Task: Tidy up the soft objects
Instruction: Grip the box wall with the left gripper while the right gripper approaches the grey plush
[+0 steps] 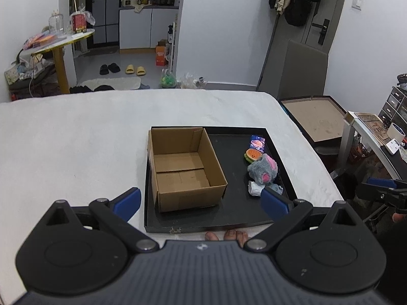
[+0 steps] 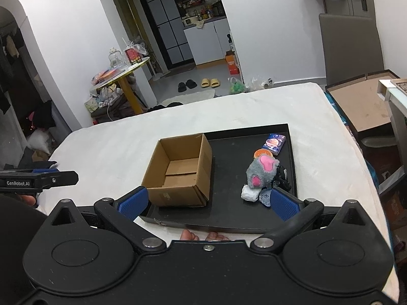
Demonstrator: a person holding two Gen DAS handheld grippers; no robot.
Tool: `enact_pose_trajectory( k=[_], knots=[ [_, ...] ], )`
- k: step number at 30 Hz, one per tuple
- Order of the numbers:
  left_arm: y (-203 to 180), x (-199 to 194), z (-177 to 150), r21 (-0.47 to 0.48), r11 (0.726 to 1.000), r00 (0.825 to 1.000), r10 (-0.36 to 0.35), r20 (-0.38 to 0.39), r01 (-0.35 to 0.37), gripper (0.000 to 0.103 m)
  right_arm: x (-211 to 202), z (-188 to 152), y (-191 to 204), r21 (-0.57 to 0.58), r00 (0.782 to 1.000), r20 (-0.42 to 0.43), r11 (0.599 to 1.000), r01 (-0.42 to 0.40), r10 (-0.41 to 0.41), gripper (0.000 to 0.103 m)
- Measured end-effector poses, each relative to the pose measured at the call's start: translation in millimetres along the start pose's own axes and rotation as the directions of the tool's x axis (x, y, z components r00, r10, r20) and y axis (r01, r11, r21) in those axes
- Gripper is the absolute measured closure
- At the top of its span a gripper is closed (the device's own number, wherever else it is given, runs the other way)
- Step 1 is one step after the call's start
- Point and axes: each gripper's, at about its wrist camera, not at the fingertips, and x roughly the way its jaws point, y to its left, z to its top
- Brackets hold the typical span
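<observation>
An empty cardboard box (image 1: pixel 183 167) (image 2: pixel 179 172) stands in the left half of a black tray (image 1: pixel 229 213) (image 2: pixel 229 218) on a white bed. In the tray's right half lie a grey and pink plush toy (image 1: pixel 262 169) (image 2: pixel 262 172), an orange and green plush (image 1: pixel 253 155) (image 2: pixel 260 153), a blue tissue packet (image 1: pixel 257 142) (image 2: pixel 275 141), a white bundle (image 1: pixel 255 188) (image 2: pixel 249 193), a light blue item (image 2: pixel 265 196) and a black item (image 2: pixel 281 178). My left gripper (image 1: pixel 201 202) is open and empty above the tray's near edge. My right gripper (image 2: pixel 208 202) is open and empty there too.
The white bed (image 1: pixel 76 139) (image 2: pixel 114 147) surrounds the tray. An open cardboard lid (image 1: pixel 315 119) (image 2: pixel 363 106) lies to the right, beside a desk (image 1: pixel 376 132). A yellow-legged round table (image 1: pixel 61 48) (image 2: pixel 122 76) with clutter stands beyond the bed. My bare toes (image 1: pixel 226 236) show below the tray.
</observation>
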Motion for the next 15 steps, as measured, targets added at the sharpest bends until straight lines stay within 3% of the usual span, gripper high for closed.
enact_pose_trajectory(
  k=[15],
  knots=[
    [22.1,44.0,-3.6,-0.066,0.997,0.999,0.031,-0.036,-0.033,0.003,28.4,-6.6,-18.8,-0.007,1.000,0.000,1.000,-0.013,0.013,0.000]
  ],
)
